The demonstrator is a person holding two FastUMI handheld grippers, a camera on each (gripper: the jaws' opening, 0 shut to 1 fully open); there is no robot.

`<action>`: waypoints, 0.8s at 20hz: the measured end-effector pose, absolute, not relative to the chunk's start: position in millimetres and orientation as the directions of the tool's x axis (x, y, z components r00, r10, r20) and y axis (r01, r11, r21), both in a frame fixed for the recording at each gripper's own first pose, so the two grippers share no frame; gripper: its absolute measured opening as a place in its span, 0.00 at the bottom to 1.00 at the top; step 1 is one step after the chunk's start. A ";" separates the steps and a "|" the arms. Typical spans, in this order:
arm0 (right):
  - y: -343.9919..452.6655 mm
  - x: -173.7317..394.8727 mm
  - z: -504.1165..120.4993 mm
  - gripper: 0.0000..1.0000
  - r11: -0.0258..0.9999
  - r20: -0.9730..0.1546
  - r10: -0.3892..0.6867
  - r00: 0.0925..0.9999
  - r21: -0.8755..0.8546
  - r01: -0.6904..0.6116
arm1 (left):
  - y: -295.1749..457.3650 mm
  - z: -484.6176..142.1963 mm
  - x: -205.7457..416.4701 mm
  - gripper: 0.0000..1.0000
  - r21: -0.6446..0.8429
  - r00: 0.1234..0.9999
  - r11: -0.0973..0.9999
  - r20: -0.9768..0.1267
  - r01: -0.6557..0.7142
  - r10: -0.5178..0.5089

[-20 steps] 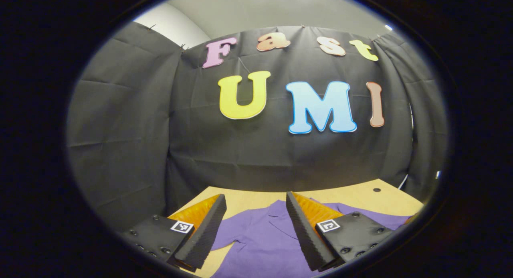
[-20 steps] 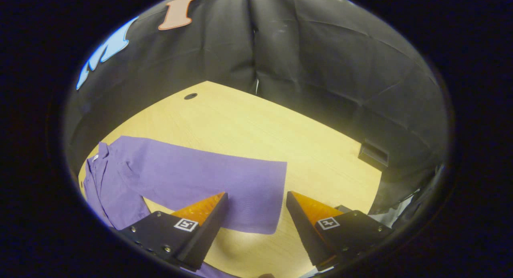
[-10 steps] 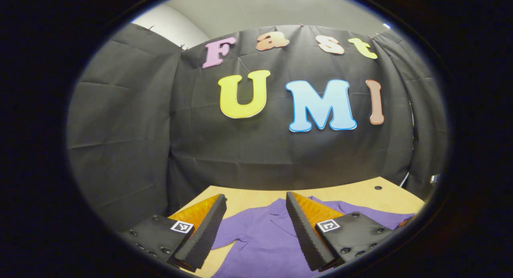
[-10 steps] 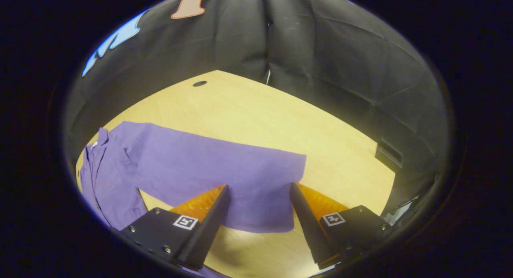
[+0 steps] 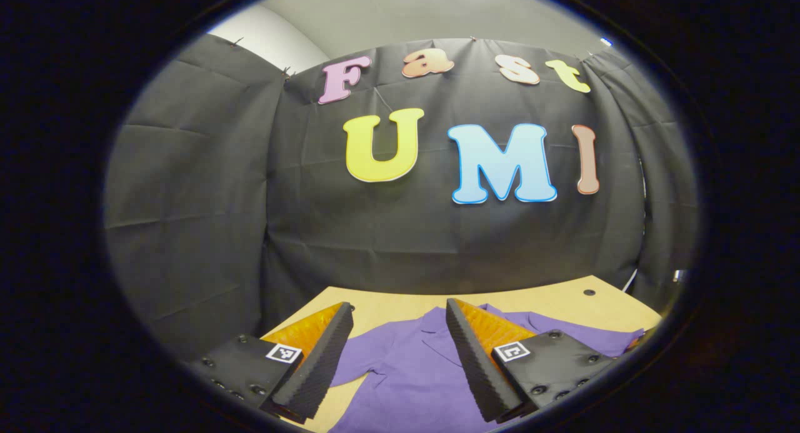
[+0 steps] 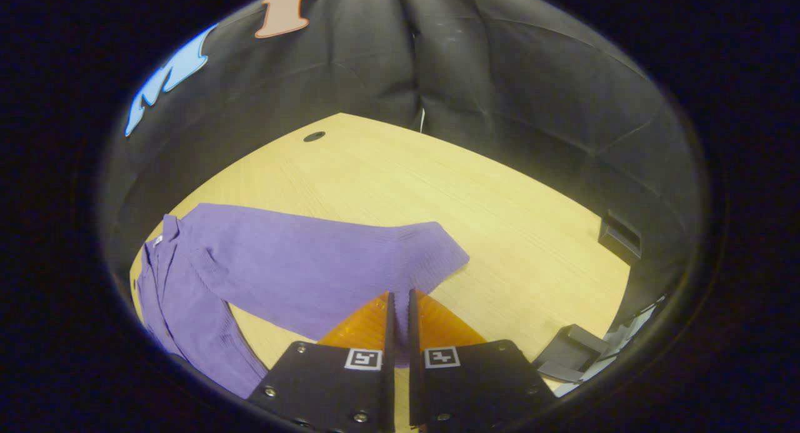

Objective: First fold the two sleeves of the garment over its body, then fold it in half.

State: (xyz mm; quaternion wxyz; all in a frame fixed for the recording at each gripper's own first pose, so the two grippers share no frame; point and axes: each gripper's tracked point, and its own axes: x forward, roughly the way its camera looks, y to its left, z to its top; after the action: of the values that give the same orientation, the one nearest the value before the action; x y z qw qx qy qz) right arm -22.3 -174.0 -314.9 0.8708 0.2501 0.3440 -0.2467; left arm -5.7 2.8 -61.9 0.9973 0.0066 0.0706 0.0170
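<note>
Sleeve (image 6: pixel 325 267) stretches along the bench (image 6: pixel 500 233) away from the right gripper (image 6: pixel 399 308), whose jaws pinch its cuff; left gripper (image 5: pixel 397 339) hangs spread over the collar.

The purple long-sleeved garment (image 6: pixel 294 270) is soft matt cloth with a fine ribbed weave, and it looks the same in the left gripper view (image 5: pixel 406 370). The pale yellow wooden table (image 6: pixel 437 189) has a smooth top with faint grain lines and a low sheen. The black cloth wall (image 5: pixel 206 220) is matt and creased. The left gripper (image 5: pixel 397 314) has pads (image 5: pixel 325 358) with a rough ridged surface.
</note>
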 end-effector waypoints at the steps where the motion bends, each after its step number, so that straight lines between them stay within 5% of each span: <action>1: -175.1 -22.1 -313.1 0.11 0.754 -0.713 -0.254 0.653 0.277 0.596 | 3.0 -62.4 -5.6 0.94 0.014 0.989 0.999 -0.141 -0.033 0.034; 16: -78.2 25.6 -162.7 0.09 0.866 -0.435 -0.052 0.899 0.428 0.258 | 26.3 -71.8 0.1 0.94 -0.023 0.990 0.999 -0.137 -0.022 0.019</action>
State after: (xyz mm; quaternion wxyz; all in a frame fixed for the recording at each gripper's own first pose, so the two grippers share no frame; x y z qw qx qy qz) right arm 25.6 -78.2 -162.7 0.9429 0.2455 0.2095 -0.0824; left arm 0.1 26.3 -71.8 0.9975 -0.0123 0.0685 0.0101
